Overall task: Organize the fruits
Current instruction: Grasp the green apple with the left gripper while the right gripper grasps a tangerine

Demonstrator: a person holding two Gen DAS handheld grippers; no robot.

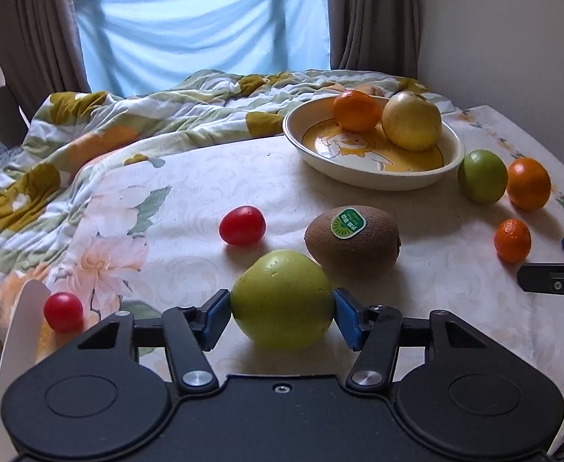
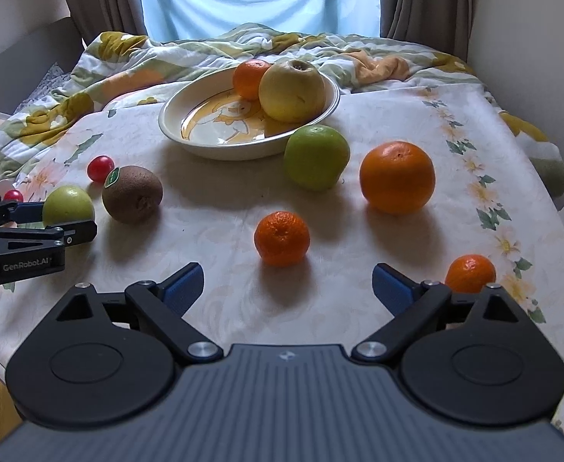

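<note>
Counted on the desk:

- Two round green apples (image 2: 316, 157) (image 1: 282, 300).
- One yellow apple (image 2: 292, 90).
- Two large round oranges (image 2: 397, 177) (image 2: 250, 78).
- Two small orange mandarins (image 2: 281, 238) (image 2: 470, 273).
- One fuzzy brown kiwi with a green sticker (image 2: 132, 194).
- Two small red cherry tomatoes (image 1: 242, 225) (image 1: 63, 312).
- One shallow cream ceramic bowl with a yellow print (image 2: 189, 113).

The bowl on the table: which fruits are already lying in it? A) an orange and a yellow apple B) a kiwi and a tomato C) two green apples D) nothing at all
A: the bowl holds an orange beside a yellow apple; the kiwi lies out on the cloth.
</note>
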